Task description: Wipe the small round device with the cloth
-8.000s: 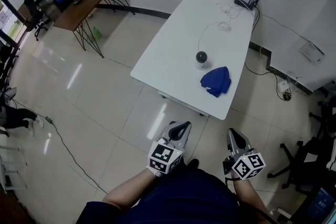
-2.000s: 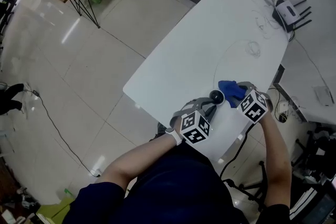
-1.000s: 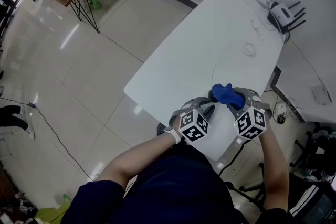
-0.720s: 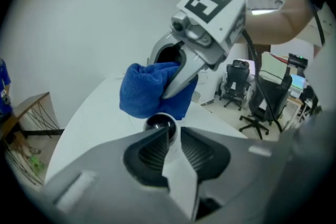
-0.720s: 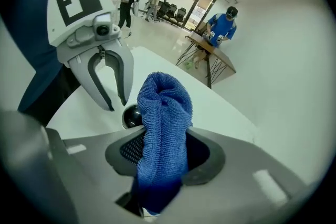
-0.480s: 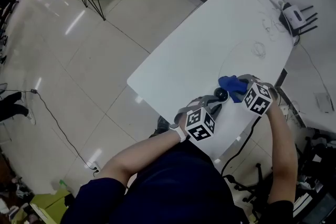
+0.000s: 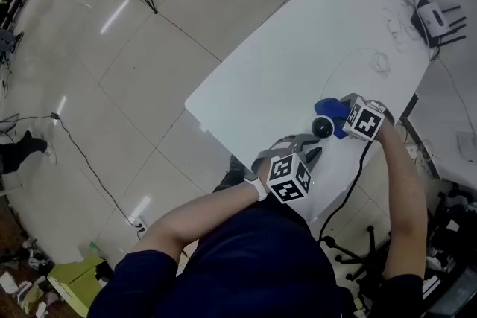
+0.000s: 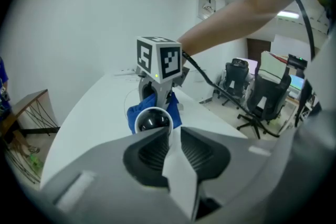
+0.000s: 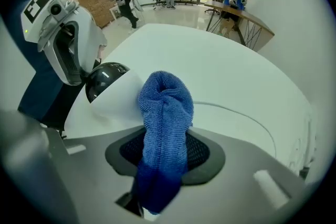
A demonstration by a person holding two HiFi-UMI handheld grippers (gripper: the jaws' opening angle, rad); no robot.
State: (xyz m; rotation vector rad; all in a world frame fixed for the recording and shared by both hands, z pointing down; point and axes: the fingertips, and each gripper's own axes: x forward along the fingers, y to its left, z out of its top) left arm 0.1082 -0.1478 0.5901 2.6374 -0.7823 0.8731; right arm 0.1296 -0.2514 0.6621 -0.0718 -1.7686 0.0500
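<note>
Small round white device with black dome (image 7: 322,127) sits near front edge of white table (image 7: 298,48). Left gripper (image 8: 170,136) is nearly closed on its base. Right gripper (image 9: 165,150) clamps blue microfibre cloth (image 9: 165,102) just beside it. Press cloth tip on dome, rub lightly, brace base.

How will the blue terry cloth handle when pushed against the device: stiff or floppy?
Probably floppy: the blue terry cloth bunches into a soft fold in the right gripper. Its looped weave looks grippy, so slipping out seems unlikely. It should mould around the small round device, not shove it.
</note>
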